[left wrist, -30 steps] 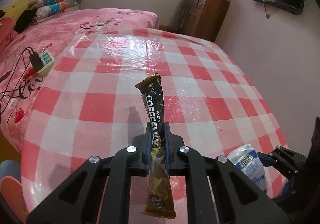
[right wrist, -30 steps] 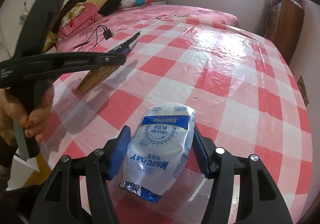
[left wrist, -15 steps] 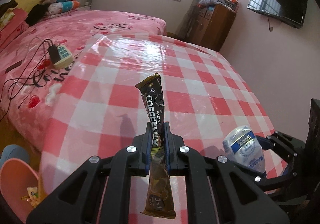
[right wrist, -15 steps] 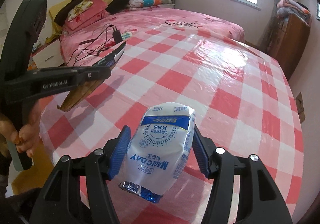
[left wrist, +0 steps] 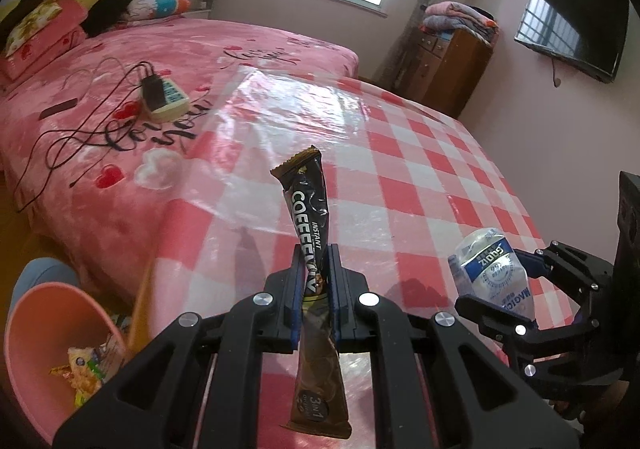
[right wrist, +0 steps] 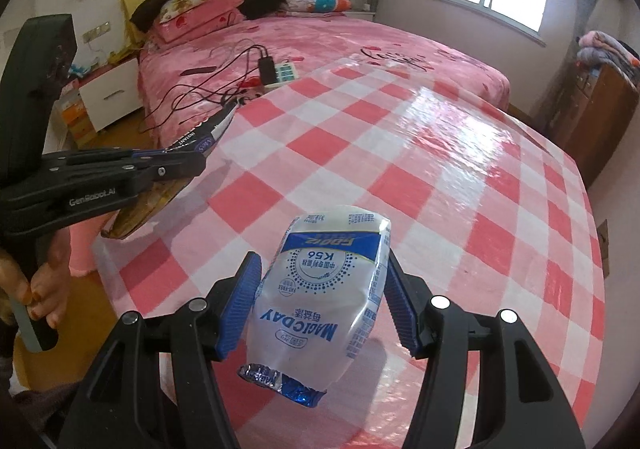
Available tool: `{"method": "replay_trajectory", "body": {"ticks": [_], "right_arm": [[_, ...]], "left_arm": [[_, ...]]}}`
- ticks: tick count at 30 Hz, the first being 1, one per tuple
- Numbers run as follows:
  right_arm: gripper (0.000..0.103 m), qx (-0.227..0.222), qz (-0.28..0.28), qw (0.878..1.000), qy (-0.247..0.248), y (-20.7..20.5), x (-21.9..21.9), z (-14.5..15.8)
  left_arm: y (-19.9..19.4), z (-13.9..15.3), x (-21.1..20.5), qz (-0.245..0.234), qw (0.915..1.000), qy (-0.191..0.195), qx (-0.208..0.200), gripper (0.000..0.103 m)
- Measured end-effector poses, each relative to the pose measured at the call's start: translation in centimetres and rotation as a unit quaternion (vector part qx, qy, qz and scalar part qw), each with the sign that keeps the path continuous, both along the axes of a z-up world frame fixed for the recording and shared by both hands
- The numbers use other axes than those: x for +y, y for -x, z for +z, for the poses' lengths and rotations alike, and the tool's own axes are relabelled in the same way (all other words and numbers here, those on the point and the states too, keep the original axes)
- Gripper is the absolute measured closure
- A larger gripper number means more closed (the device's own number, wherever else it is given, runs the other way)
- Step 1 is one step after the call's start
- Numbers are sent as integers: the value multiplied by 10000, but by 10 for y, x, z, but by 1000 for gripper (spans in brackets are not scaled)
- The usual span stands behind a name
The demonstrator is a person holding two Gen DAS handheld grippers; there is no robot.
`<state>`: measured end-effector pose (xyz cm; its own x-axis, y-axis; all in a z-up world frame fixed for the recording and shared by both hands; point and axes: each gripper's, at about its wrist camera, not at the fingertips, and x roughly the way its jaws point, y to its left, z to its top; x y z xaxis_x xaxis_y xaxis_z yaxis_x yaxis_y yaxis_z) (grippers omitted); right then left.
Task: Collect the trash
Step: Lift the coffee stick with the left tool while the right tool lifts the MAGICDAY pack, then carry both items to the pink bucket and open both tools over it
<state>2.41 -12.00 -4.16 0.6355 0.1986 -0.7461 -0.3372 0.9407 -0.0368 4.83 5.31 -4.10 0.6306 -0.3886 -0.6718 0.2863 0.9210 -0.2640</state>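
Gripping a dark coffee sachet (left wrist: 310, 217) upright, your left tool (left wrist: 314, 289) is clamped on its middle above the checked tabletop (left wrist: 420, 153). Your right tool (right wrist: 322, 303) is clamped on a crumpled white-and-blue milk pouch (right wrist: 324, 297), also held clear of the tabletop. A pink bin (left wrist: 36, 329) holding wrappers stands on the floor at lower left, beside the bed (left wrist: 120, 97).

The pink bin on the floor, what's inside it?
The pink bin holds a few crumpled snack wrappers, yellow and green. The bin's wall and the picture's edge hide whatever lies deeper.
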Motion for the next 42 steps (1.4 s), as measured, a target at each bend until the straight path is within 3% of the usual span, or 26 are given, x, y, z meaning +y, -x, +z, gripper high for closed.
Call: {"method": "replay_trajectory", "body": {"ticks": [26,42], "right_arm": [[42,18,958,9951,247,-11,100,-3],[42,143,1789,9837,61,-20,178,-5]], "left_arm": [[26,-11,96,785,9966,244,41,91],[44,-28,168,1583,9867,324,192,91]]}}
